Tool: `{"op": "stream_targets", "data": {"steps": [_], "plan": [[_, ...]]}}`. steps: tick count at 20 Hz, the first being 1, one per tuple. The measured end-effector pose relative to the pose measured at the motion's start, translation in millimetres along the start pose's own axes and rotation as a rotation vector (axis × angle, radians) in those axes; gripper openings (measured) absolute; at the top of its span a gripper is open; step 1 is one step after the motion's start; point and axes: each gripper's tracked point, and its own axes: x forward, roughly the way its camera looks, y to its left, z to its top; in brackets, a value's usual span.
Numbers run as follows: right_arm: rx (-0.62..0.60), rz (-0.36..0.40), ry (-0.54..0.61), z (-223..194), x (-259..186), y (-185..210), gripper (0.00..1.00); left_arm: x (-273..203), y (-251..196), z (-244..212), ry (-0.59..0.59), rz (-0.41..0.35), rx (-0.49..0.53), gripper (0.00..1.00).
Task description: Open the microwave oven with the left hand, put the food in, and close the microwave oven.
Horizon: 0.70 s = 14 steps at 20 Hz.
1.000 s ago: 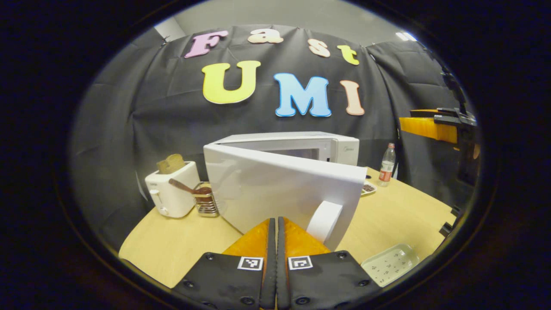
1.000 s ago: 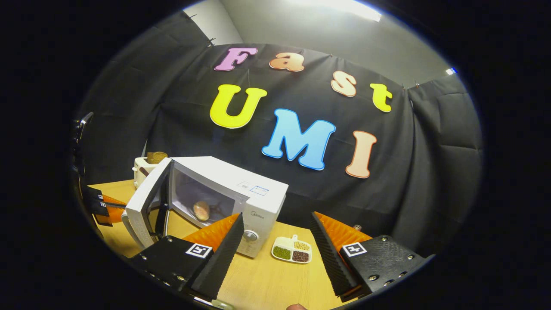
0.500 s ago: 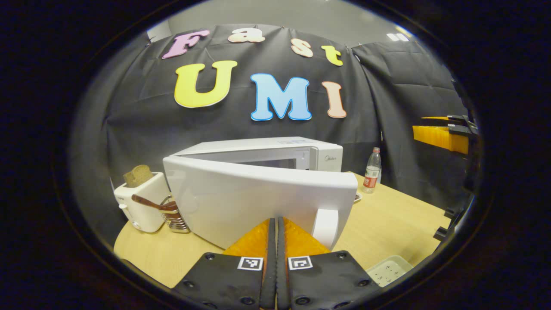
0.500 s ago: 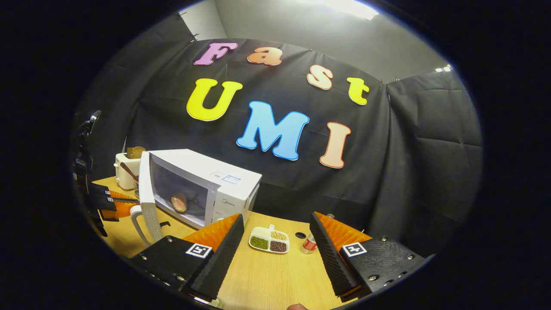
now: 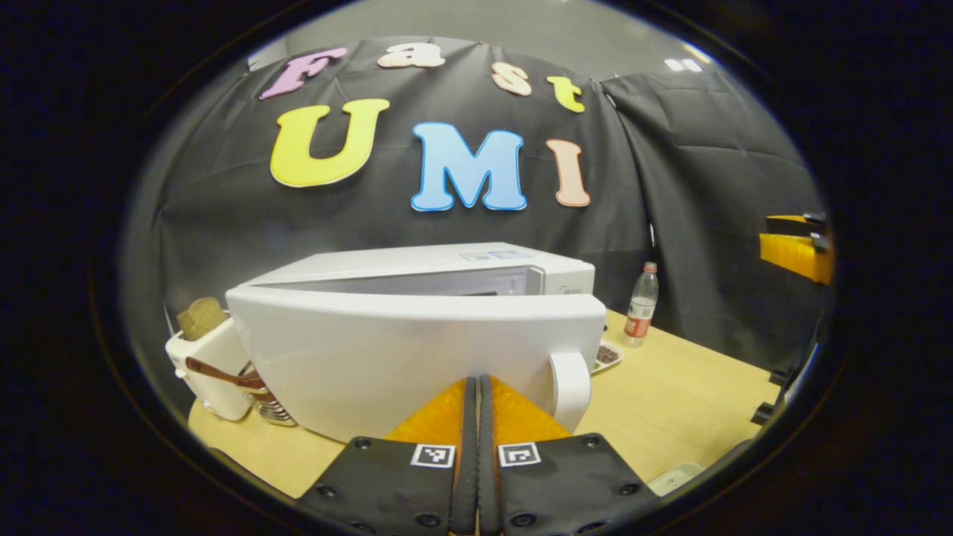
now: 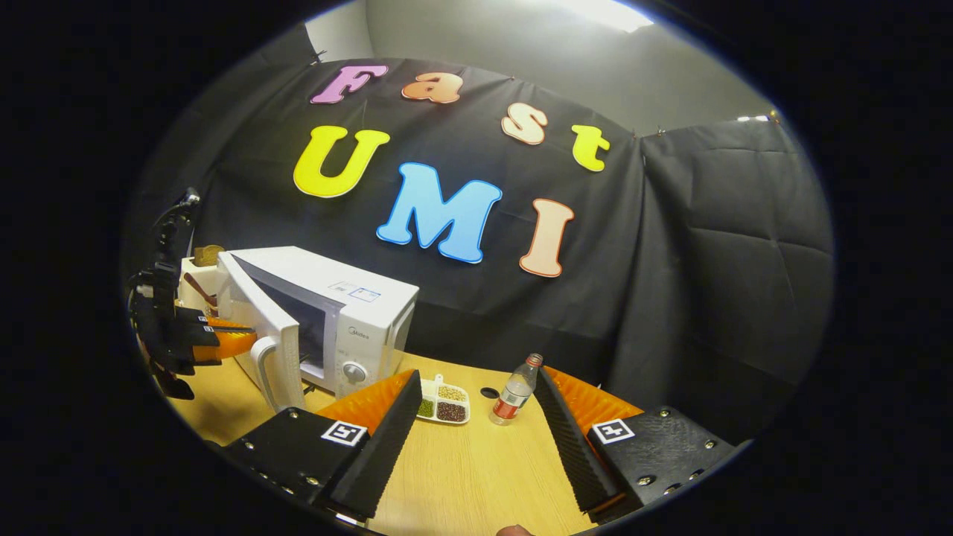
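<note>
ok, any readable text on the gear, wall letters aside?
Nothing reads cleanly.
microwave front logo: too small.
sticker on its top: blurred.
bottle label: blurred.
Square markers on left tongs and right tongs: patterns, no words.

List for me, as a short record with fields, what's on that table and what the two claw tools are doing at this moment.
microwave oven: white, on the wooden table
door: partly open, near shut
left gripper: fingers together, tips against the door's outer face beside the handle
right gripper: open, holds nothing, above the table
divided dish: grains, right of the oven
bottle: upright, beside the dish
toaster: left of the oven, bread in the slot
</note>
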Motion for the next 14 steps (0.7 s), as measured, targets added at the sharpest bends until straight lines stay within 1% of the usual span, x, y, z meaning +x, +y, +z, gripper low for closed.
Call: {"op": "stream_targets", "data": {"steps": [8,14], "plan": [[-0.001,-0.052,0.029,-6.3,-7.5,-14.5,0.94,40.2,3.2,5.0,-0.003,0.003,-0.028,0.07],[-0.004,-0.06,0.036,-7.9,-9.7,-19.0,0.94,67.4,8.6,11.2,0.001,0.021,-0.038,0.07]]}}
